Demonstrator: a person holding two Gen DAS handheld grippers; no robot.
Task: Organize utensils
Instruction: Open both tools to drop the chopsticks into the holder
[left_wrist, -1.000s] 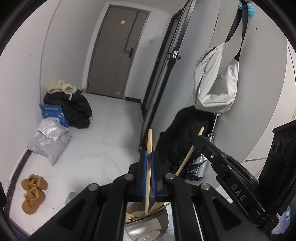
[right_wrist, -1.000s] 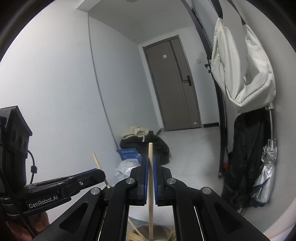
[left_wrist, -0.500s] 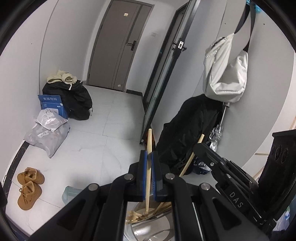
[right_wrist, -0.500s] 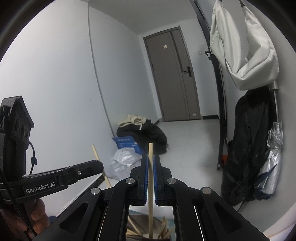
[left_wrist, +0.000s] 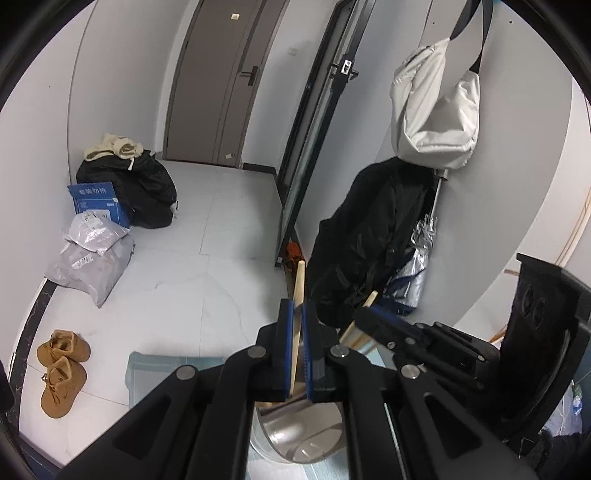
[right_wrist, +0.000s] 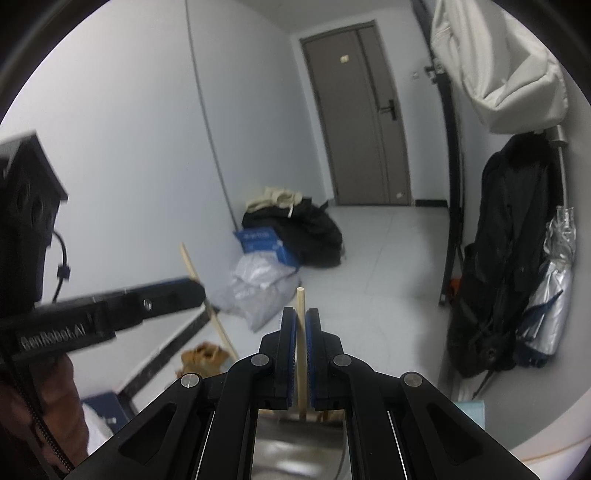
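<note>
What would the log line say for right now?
left claw: shut on chopstick | right claw: shut on chopstick | both over steel cup

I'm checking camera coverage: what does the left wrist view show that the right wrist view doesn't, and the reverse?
Only the left wrist view: the brown boots in full on the floor, and the round rim of the metal cup under the left claw.

Only the right wrist view: the bare left wall, and the right claw from behind, shut on its own chopstick.

Both: each claw shut on a wooden chopstick, the other claw entering from the side, the grey door, the white bag, the black coat, the blue box.
</note>
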